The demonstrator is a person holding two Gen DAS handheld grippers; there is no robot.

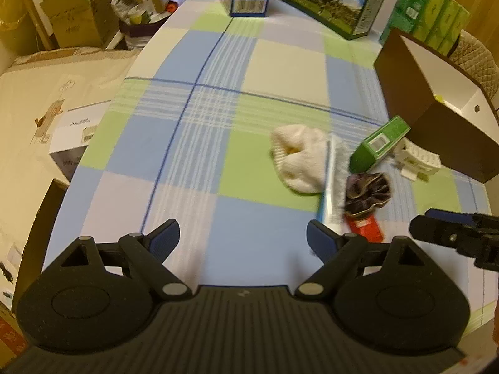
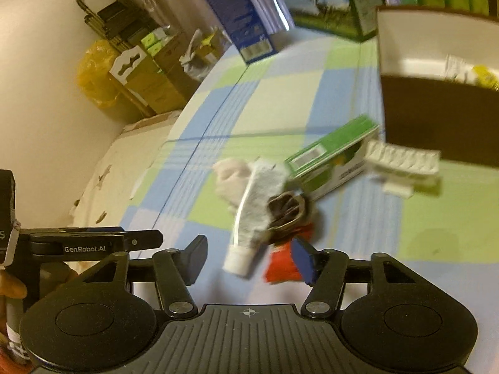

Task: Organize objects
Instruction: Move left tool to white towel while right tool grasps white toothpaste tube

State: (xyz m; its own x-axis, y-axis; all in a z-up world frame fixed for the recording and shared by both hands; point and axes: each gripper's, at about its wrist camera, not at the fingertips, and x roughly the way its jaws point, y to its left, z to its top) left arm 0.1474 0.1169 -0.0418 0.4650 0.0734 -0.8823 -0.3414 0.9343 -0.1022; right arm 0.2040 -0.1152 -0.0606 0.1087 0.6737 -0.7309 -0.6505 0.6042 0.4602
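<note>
Cluster of small items lies ahead of the right gripper [image 2: 249, 260], whose jaws stand wide and hold nothing. Nearest, just beyond the jaws and between them: a white tube [image 2: 249, 218] with a grey body and a white cap end pointing toward the jaws. Likely light, soft-walled, a bit slick; best hold judged to be across the body just above the cap, where it is firmer. Touching its right side, a dark scrunchie [image 2: 285, 213], limp fabric, easy to pinch anywhere. Partly under that, against the right jaw, a red packet [image 2: 279, 268], flat and probably crinkly. Beyond the tube, a white knitted cloth [image 2: 230, 176], soft and bunched. Farther ahead and right, a green carton [image 2: 330, 162] lying on its side, stiff and light by the look of it, with a white plastic clip-like piece [image 2: 402, 163] beside it; blur hides what that piece is. Past these stands a brown open box [image 2: 436, 124] with a white interior, the probable destination.

Left gripper [image 1: 243, 238]: jaws wide, empty, over bare checked worktop [image 1: 193, 118]; the cluster sits ahead and to the right of its jaws.
</note>
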